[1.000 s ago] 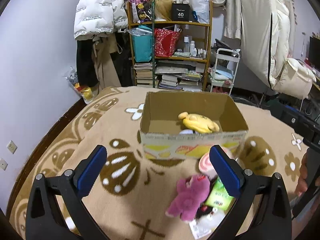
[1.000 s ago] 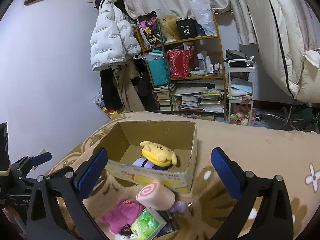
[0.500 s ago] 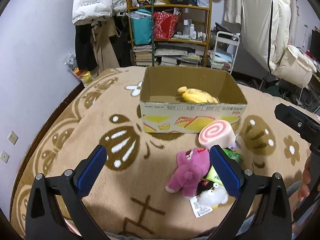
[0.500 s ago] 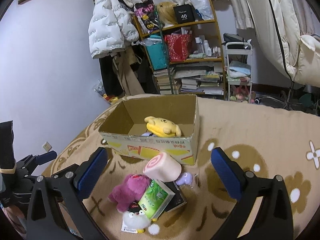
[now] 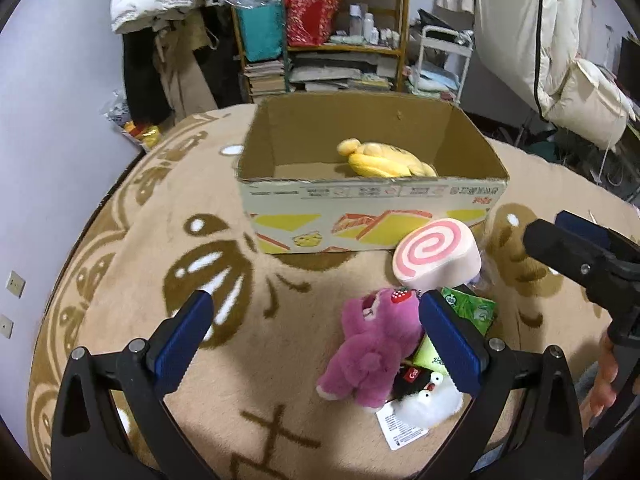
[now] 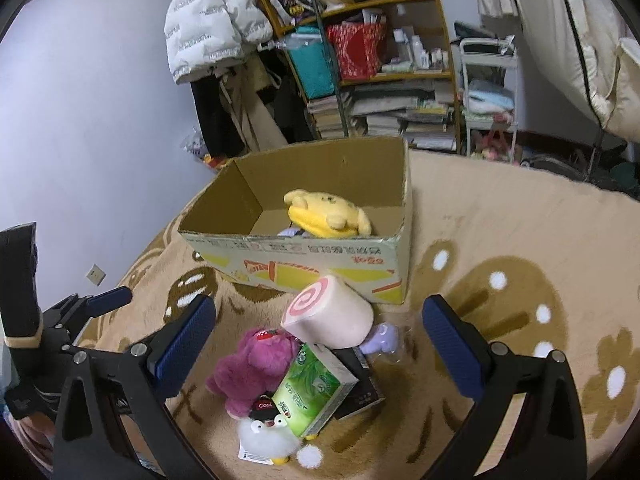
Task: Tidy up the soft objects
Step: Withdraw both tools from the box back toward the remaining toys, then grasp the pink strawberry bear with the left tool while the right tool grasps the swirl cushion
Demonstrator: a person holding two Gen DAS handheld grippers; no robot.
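Left tongs (image 5: pixel 316 336): released, jaws spread wide, nothing gripped; held above the blanket, with the pink plush bear just inside the right pad.
Right tongs (image 6: pixel 318 348): released, jaws spread wide, nothing gripped; the pile of soft things is framed between the pads.
Pink plush bear (image 5: pixel 370 346): laid face down on the blanket, touching the swirl roll and the green pack.
Swirl roll plush (image 6: pixel 330 318): pink and white, leaned on the pile, just before the box front.
Green tissue pack (image 6: pixel 316 388): tilted on a black box, beside the bear.
White fluffy toy (image 6: pixel 266 440): at the near end of the pile, a paper tag under it.
Cardboard box (image 5: pixel 368 206): open, set on the blanket beyond the pile.
Yellow plush dog (image 6: pixel 326 214): laid inside the box.
Blanket (image 5: pixel 132 264): tan, brown-patterned, spread under everything.
Shelf (image 6: pixel 368 64): crowded, against the far wall.
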